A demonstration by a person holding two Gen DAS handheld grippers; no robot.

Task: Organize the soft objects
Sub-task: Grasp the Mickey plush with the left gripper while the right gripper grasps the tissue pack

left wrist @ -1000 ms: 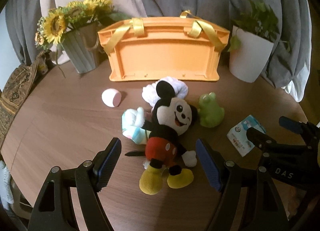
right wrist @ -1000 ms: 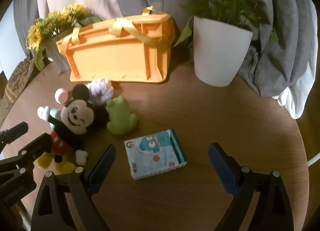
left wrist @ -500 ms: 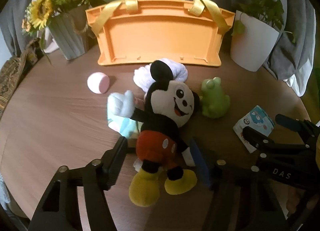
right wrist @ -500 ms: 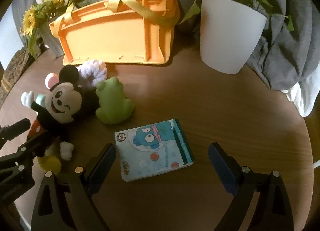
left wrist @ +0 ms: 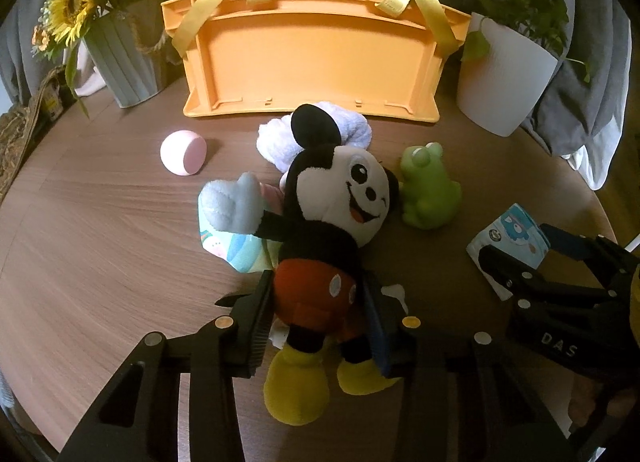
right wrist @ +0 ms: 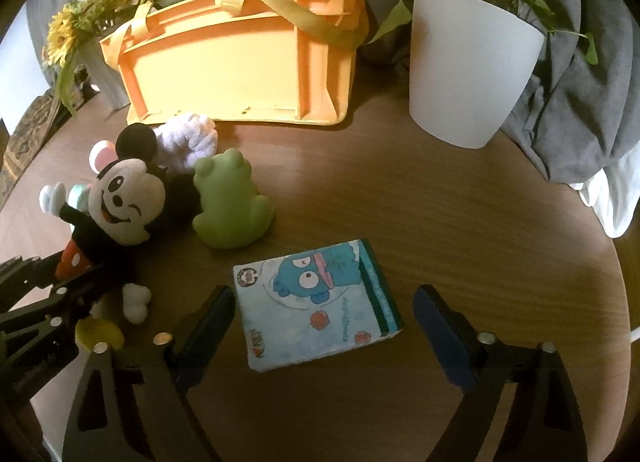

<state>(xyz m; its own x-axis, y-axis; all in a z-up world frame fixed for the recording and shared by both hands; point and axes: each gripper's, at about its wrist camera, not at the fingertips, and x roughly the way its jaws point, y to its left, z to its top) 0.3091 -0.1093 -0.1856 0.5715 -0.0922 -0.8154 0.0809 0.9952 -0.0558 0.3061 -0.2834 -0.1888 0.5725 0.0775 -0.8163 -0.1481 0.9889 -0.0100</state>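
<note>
I see a round wooden table [left wrist: 100, 222] filling the lower frame. Grey and pale curtains [right wrist: 580, 110] hang across the top. A sunflower vase [left wrist: 120, 58] stands upper left, a white plant pot [right wrist: 468, 78] upper right, under warm, dim light.

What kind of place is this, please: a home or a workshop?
Most likely a home living space. A round wooden table carries a sunflower vase and a white potted plant, with grey cloth draped behind and soft toys lying beside an orange basket.
</note>
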